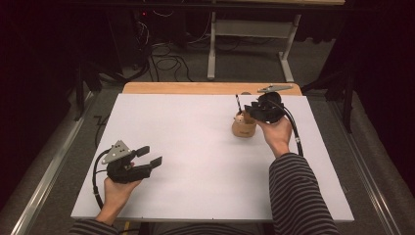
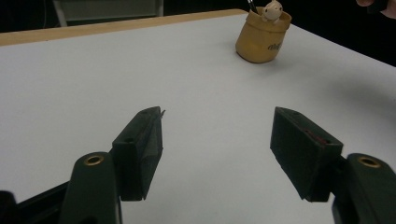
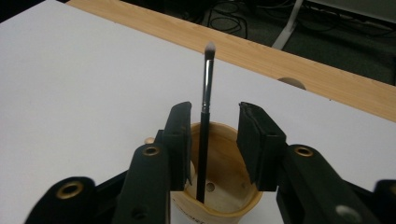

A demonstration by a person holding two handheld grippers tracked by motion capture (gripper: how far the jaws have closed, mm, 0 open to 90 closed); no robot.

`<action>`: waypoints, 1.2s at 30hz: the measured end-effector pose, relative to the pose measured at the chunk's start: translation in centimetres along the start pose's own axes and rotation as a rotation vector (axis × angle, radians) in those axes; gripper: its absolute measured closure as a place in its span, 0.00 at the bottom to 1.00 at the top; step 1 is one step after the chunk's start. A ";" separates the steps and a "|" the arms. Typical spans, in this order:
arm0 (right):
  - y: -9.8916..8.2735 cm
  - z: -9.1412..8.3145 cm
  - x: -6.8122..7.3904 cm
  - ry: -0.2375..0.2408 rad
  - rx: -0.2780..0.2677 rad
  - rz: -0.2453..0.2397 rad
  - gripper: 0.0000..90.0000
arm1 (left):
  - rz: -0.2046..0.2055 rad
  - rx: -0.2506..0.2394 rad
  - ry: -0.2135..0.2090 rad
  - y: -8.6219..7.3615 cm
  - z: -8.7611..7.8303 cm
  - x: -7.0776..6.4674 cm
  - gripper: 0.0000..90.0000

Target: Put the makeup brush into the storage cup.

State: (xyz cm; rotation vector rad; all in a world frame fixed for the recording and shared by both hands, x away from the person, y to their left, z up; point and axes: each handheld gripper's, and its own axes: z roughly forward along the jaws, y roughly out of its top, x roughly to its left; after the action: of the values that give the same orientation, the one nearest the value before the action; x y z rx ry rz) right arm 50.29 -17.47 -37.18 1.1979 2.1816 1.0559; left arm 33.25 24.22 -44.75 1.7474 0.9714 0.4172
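A slim makeup brush (image 3: 206, 107) stands nearly upright in a small tan wooden holder (image 1: 243, 128), bristles up, its handle foot resting on the holder's inner floor. The holder, with a little animal figure (image 2: 272, 10) at its rim, sits on the white bench (image 1: 195, 161) toward the far right side. The right claw (image 3: 215, 140) hangs directly over the holder's mouth, tilted downward, and its jaws stand apart on either side of the brush handle; the handle lies close against the left pad as the right gripper view shows it, while the other pad is clear of it, so nothing is clamped. That placement suggests the brush has been set into the holder and leans there by its own weight. The right hand (image 1: 278, 133) grips its tool from below and behind, forearm in a striped sleeve (image 1: 298, 196) stretched forward across the bench.

The left claw (image 1: 149, 156) rests low near the front left of the bench, well apart from the holder, jaws wide and empty, pointing toward it, the left hand (image 1: 117, 188) wrapped around the body.
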 end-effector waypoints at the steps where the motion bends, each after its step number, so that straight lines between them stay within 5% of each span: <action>1: 0.0 -0.1 0.0 0.003 -0.007 0.002 0.71 | 0.001 0.001 0.000 0.0 0.0 0.0 0.39; 16: -0.6 -2.3 -0.3 0.028 -0.074 0.020 0.53 | 0.002 -0.002 0.007 0.0 0.0 -0.1 0.38; 36: -2.2 -5.0 -1.2 0.037 -0.127 0.016 0.48 | -0.009 -0.007 0.004 0.0 -0.1 0.0 0.38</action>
State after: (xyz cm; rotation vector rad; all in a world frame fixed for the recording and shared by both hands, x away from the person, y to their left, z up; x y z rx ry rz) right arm 46.39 -21.27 -35.86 1.1495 2.1006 1.2135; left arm 33.14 24.25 -44.74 1.7360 0.9793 0.4179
